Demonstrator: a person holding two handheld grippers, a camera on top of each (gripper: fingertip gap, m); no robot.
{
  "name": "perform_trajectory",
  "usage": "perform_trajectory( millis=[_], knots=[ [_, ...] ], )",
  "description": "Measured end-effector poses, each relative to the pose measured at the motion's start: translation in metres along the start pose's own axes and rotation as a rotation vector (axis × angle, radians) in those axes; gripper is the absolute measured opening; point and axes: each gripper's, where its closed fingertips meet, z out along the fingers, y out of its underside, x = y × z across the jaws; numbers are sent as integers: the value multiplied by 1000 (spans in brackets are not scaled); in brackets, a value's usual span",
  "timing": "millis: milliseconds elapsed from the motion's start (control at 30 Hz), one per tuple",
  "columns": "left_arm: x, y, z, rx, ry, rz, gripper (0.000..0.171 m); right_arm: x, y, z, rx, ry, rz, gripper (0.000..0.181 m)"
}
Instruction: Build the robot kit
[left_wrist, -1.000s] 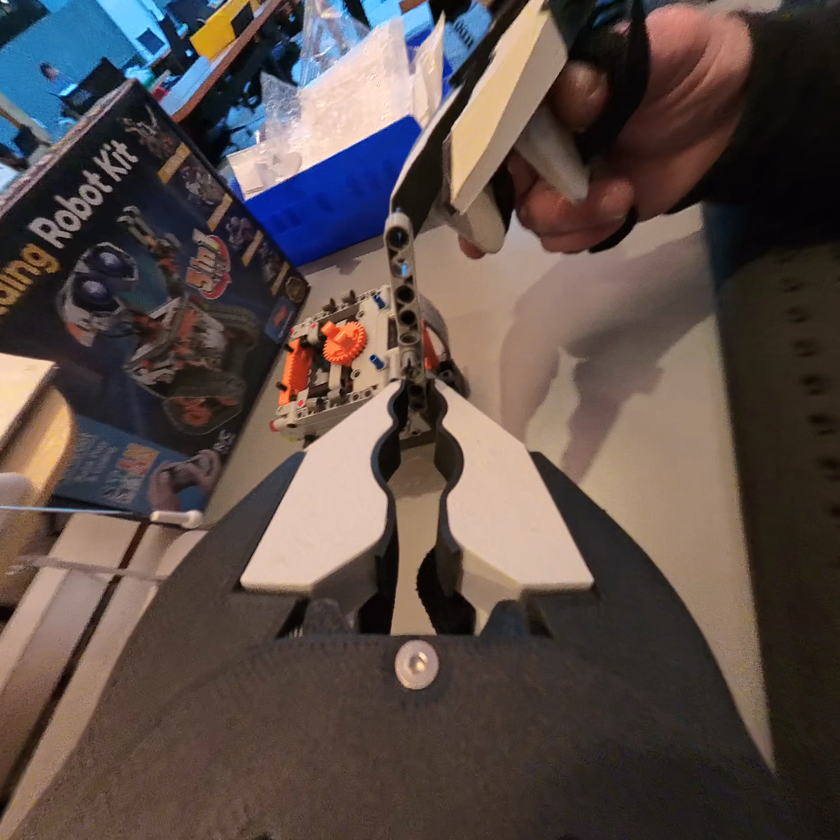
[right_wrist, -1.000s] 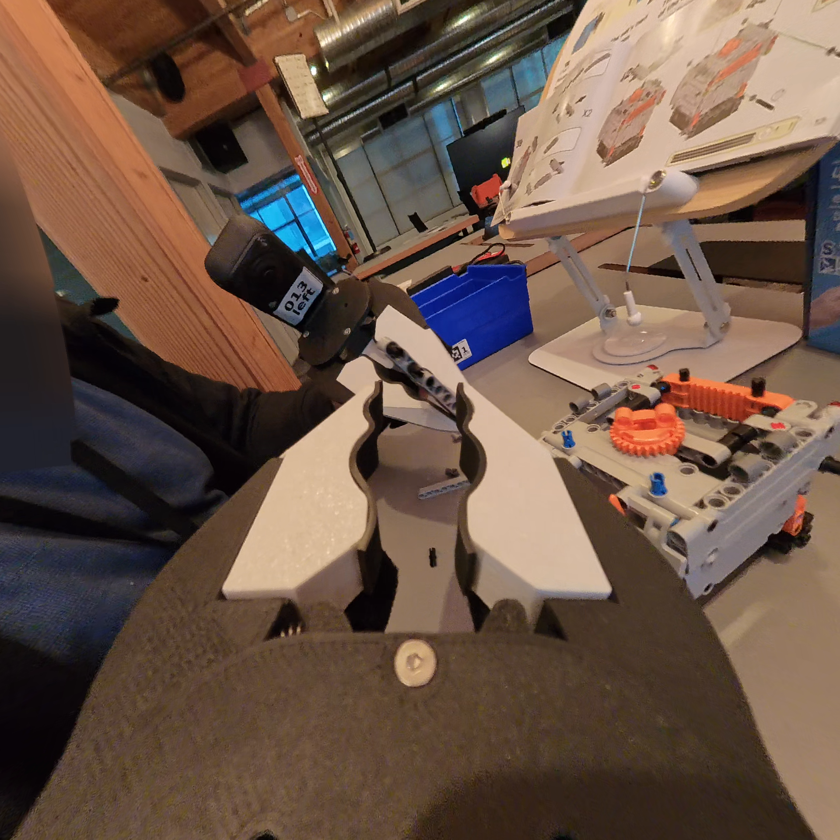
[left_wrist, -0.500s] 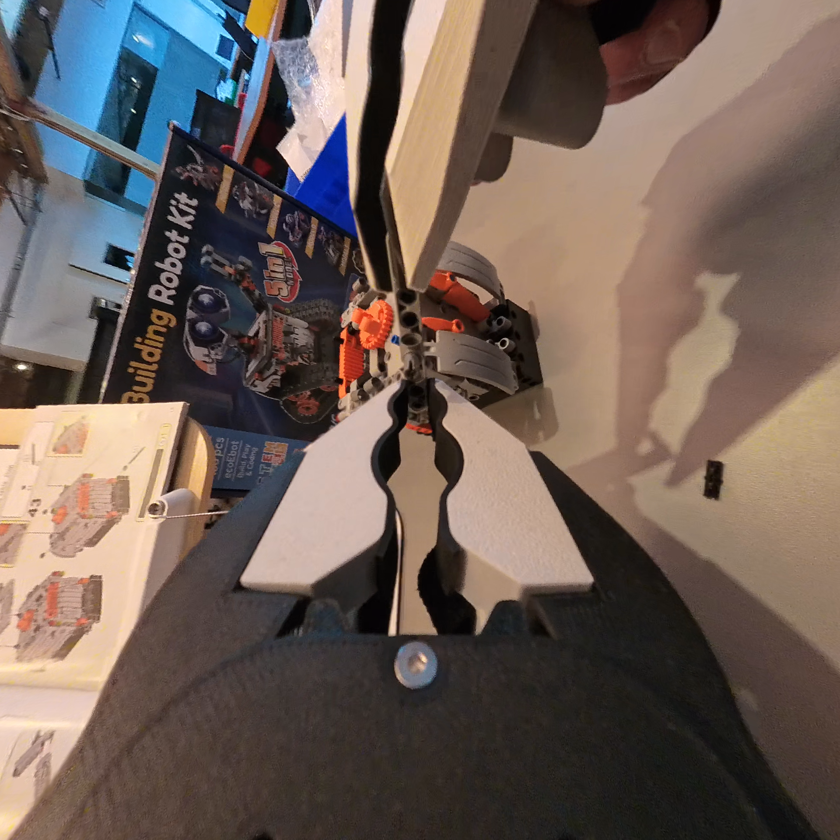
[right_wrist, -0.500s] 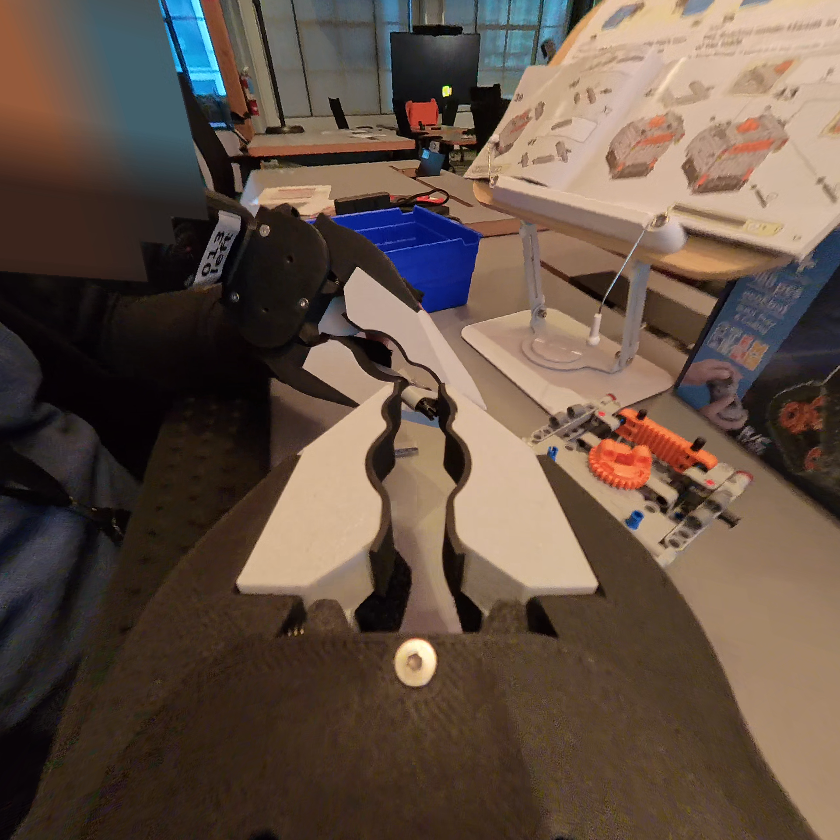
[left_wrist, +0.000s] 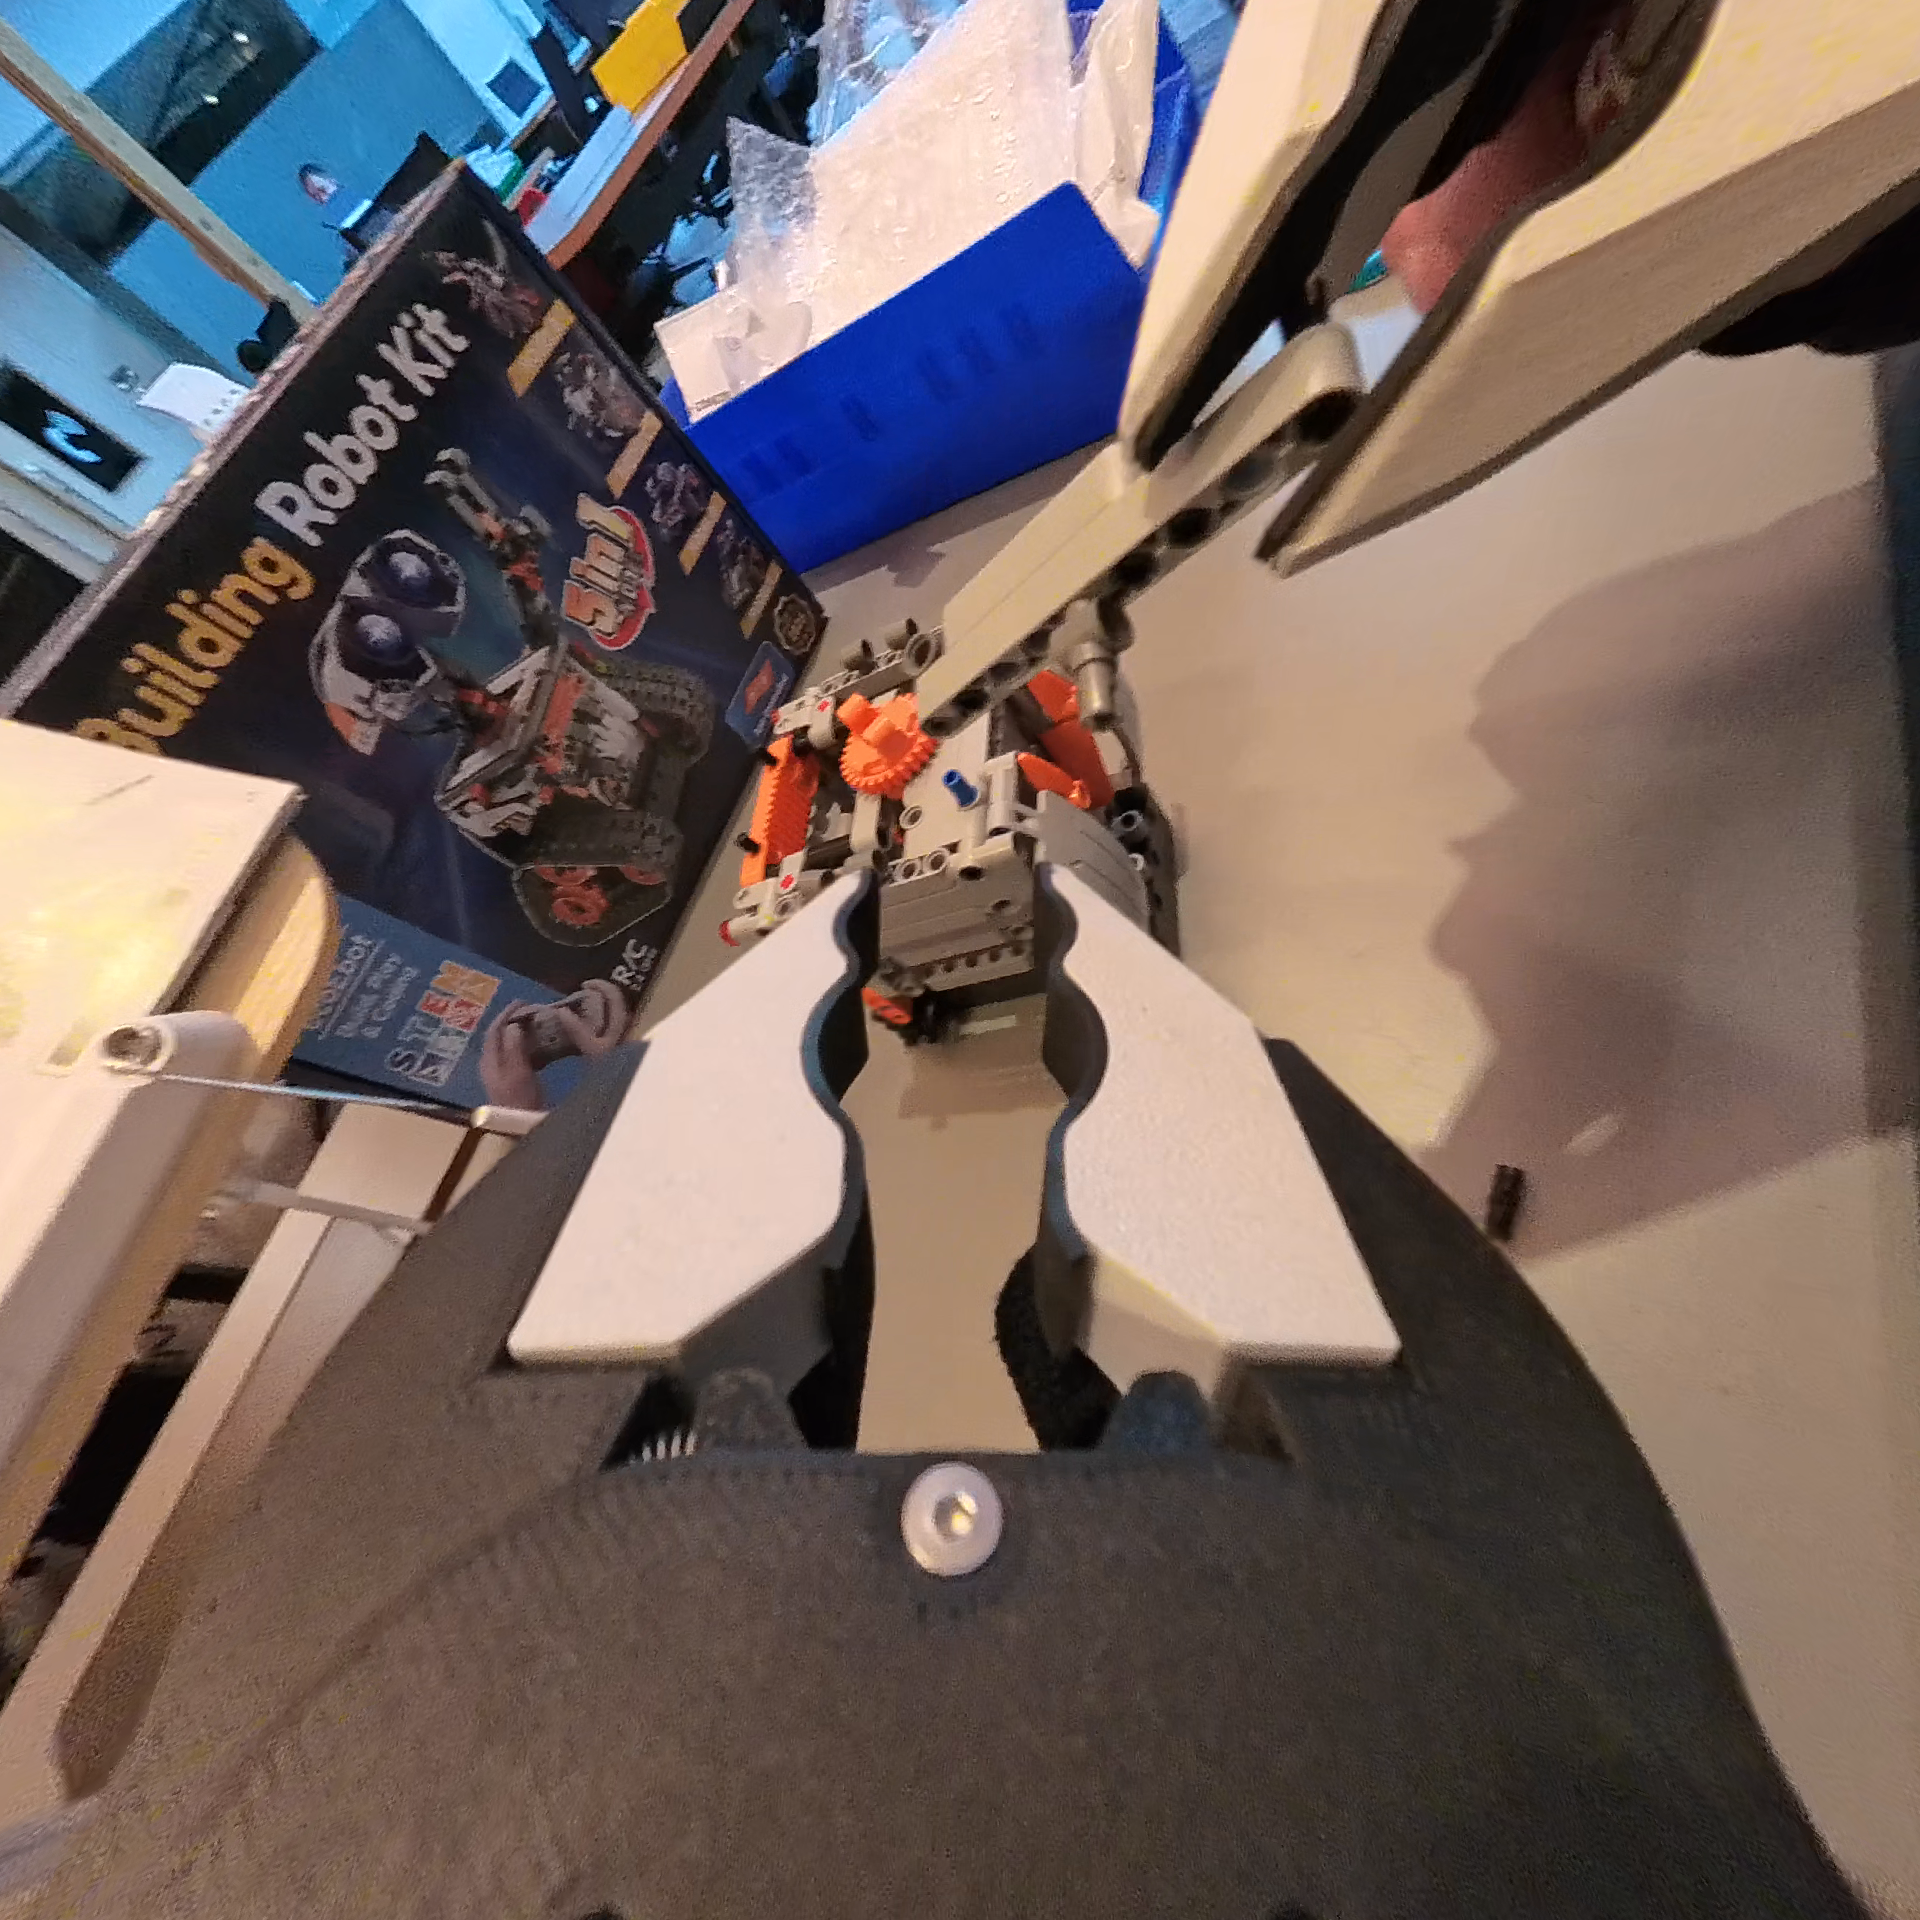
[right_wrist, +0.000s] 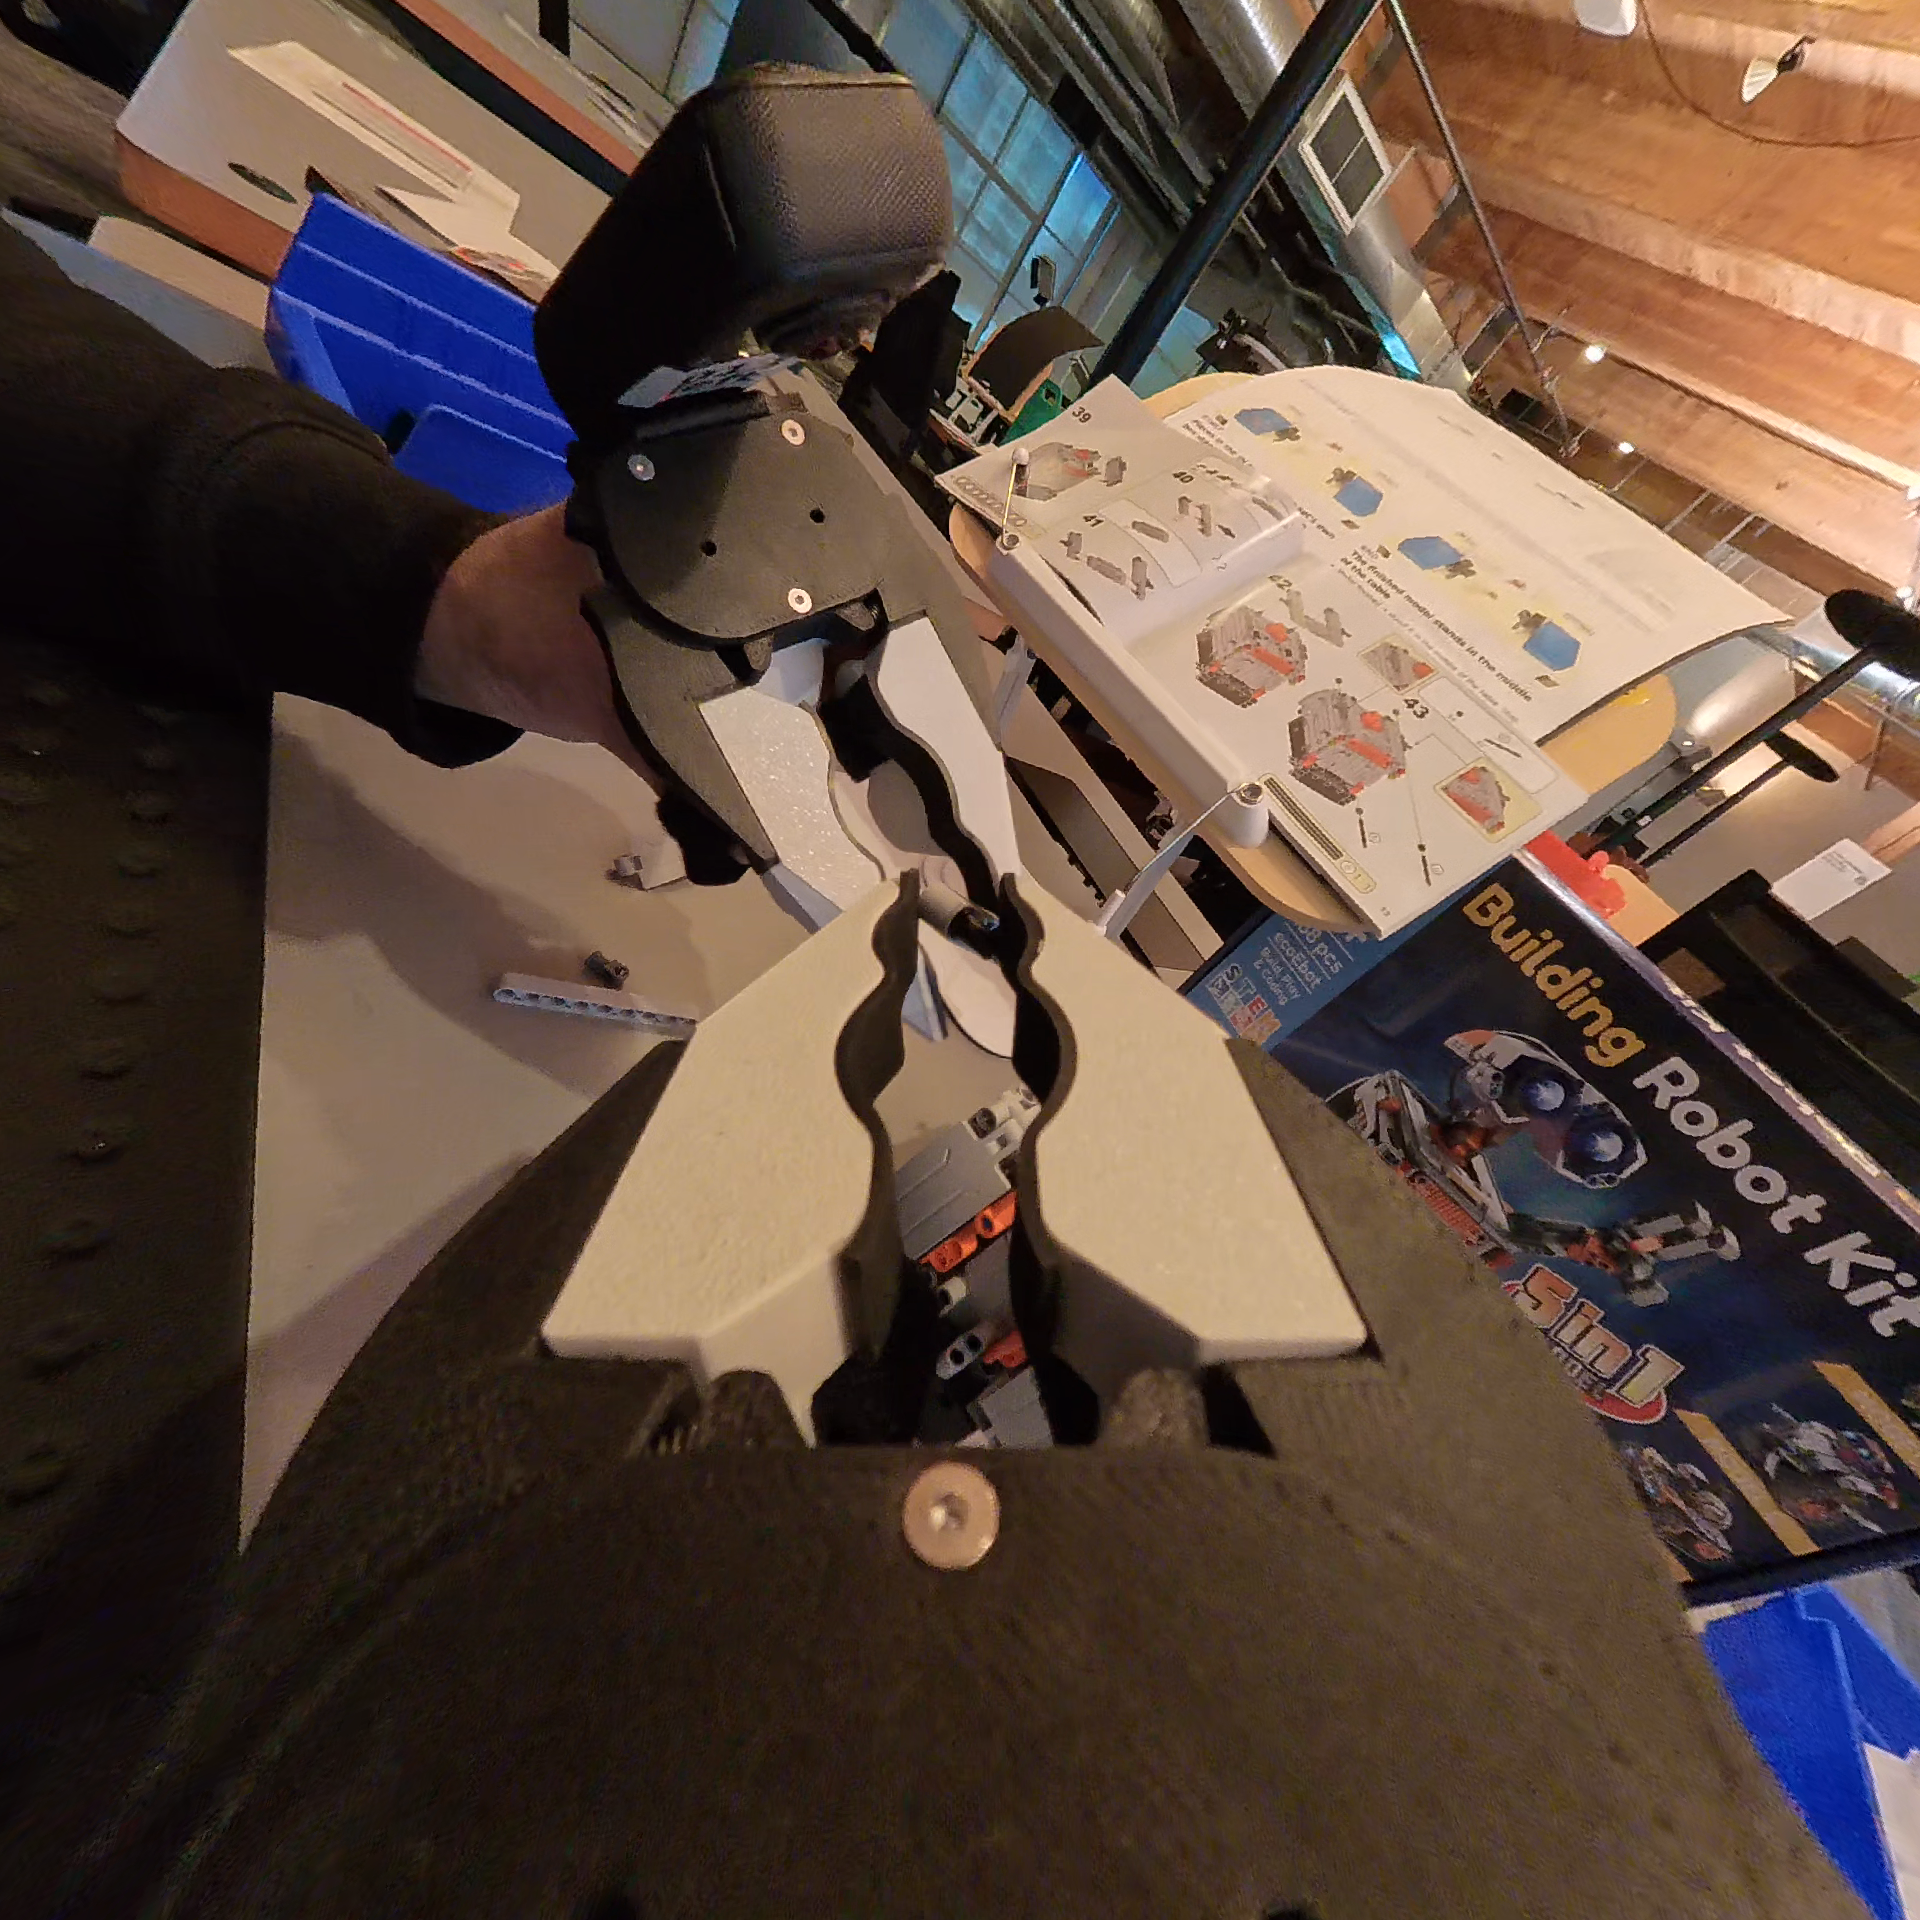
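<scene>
My right gripper (left_wrist: 1216, 499) is shut on one end of a long grey holed beam (left_wrist: 1039, 592), held in the air at the upper right of the left wrist view. The beam slants down towards a grey and orange brick model (left_wrist: 935, 821) on the table. My left gripper (left_wrist: 956, 904) is open and empty, with the model showing between its tips; I cannot tell if it touches. In the right wrist view my right gripper (right_wrist: 956, 894) pinches the beam's end (right_wrist: 956, 916). The left gripper (right_wrist: 904, 842) is just beyond it, and the model (right_wrist: 951, 1174) lies below.
A dark kit box (left_wrist: 416, 623) stands left of the model. A blue bin (left_wrist: 914, 374) with plastic bags sits behind. An instruction booklet on a stand (right_wrist: 1299, 623) is at the back. A loose grey beam (right_wrist: 592, 1003) and a small black pin (left_wrist: 1504, 1195) lie on the table.
My left gripper has opened and let go of the grey beam. The right gripper now holds the beam alone and has drawn it up and away above the model.
</scene>
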Motion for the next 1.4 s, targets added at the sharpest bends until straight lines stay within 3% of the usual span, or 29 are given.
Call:
perform_trajectory(
  millis=[167,333,533,833,1400],
  knots=[
    [28,-17,-8,132,270,-189,25,1,2,-1,-8,9,-8,13],
    [27,-38,-23,296,461,-463,22,-1,0,-3,10,-12,3,13],
    [39,-40,-21,310,601,-593,4,-8,1,2,1,-33,-8,13],
    [33,-40,-21,319,557,-576,1,-8,5,4,2,-47,30,18],
    [21,-14,-13,171,376,-383,0,12,6,-6,77,-70,231,26]
  ],
)
